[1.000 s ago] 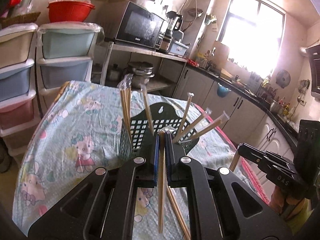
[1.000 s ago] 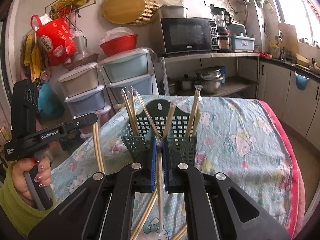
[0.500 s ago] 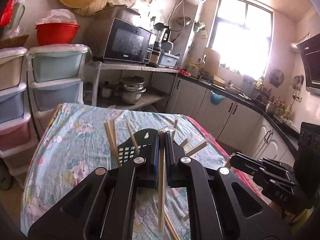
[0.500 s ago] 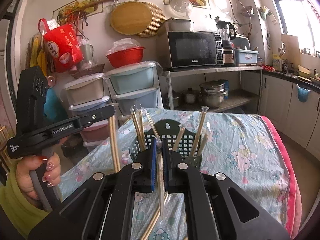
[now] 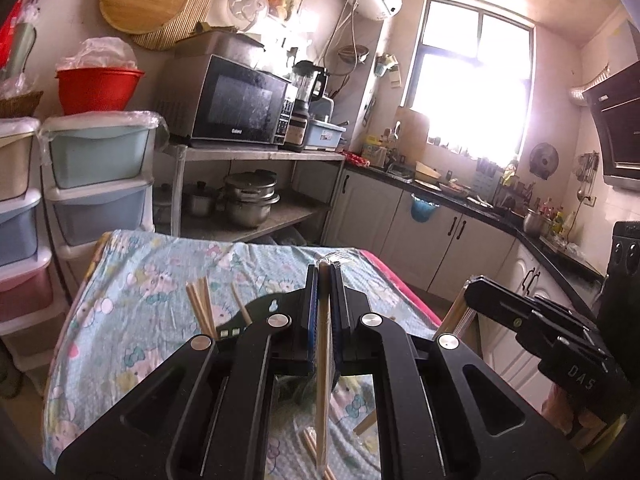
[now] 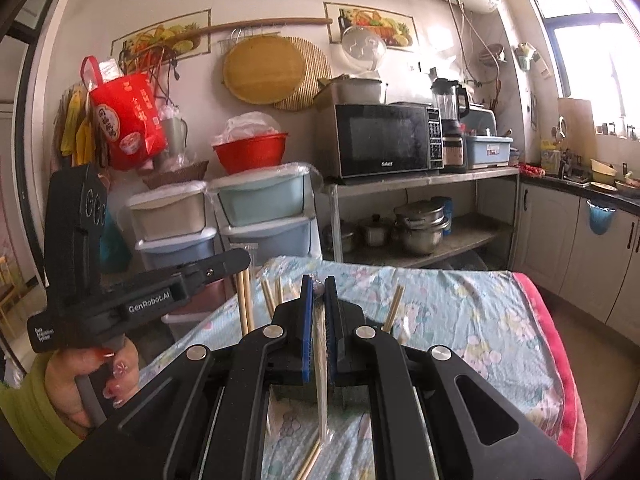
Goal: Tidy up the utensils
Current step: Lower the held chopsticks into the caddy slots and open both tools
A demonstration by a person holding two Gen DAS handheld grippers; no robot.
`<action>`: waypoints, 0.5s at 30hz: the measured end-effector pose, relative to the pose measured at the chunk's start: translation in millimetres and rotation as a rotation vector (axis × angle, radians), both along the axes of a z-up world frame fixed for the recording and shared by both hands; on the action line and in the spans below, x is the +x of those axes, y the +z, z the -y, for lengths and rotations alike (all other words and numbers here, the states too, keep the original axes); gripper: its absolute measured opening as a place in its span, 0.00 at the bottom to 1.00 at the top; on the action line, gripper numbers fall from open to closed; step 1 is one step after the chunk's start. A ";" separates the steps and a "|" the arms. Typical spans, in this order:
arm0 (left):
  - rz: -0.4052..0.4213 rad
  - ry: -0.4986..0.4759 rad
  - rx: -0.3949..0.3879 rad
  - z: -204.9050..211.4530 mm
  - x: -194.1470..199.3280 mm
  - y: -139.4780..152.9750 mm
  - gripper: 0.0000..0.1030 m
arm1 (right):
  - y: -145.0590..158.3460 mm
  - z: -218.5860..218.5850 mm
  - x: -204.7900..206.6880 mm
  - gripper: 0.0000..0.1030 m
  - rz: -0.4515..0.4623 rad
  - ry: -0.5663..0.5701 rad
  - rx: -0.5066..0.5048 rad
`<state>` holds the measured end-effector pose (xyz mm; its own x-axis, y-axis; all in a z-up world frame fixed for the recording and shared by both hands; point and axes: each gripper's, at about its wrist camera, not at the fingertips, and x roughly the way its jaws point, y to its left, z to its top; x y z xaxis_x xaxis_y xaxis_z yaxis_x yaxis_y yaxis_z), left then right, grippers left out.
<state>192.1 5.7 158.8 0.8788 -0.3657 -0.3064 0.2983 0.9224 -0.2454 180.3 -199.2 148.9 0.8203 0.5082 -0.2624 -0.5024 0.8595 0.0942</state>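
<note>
**Mia:** What changed since a second ago?

**Dad:** Both grippers went up. Before, you could see most of the green basket in front of them. Now the black arms cover nearly all of it, and only its top edge peeks out. More of the kitchen shows too.

**Mia:** What is the left gripper holding?

**Dad:** Its jaws are squeezed tight on a wrapped pair of chopsticks. The sticks stand straight up between the blue pads.

**Mia:** And the right gripper?

**Dad:** Same thing. Its jaws are pinched on another wrapped pair, which hangs down toward the table.

**Mia:** Where are the other sticks?

**Dad:** Some chopsticks in the basket poke up out of it. A few loose ones lie on the cloth under the grippers.

**Mia:** What is the table like?

**Dad:** It has a light blue tablecloth with little cartoon cats and a pink edge.

**Mia:** And the room?

**Dad:** A kitchen. There is a microwave on a shelf, shiny pots below it, plastic drawers with a red bowl on top, and a bright window.

**Mia:** What blocks the view?

**Dad:** Each gripper's own black arms hide the basket and most of the near table.
</note>
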 end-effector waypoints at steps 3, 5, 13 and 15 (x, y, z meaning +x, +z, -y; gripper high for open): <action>0.019 0.004 0.001 0.1 2.7 6.5 0.03 | 6.4 1.8 4.0 0.06 0.015 -0.011 0.007; 0.032 0.010 0.001 -0.6 6.3 10.6 0.03 | 12.4 3.2 7.4 0.06 0.030 -0.021 0.013; 0.087 0.055 -0.025 -8.9 21.0 32.0 0.03 | 33.2 4.3 27.2 0.06 0.106 -0.092 0.003; 0.100 0.080 -0.030 -12.6 27.3 35.9 0.03 | 37.1 6.0 33.9 0.06 0.117 -0.099 0.016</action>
<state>219.4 18.3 194.7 0.9311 -0.3010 -0.2061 0.2484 0.9369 -0.2459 214.3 -205.2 185.9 0.8911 0.4265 -0.1550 -0.4234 0.9043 0.0541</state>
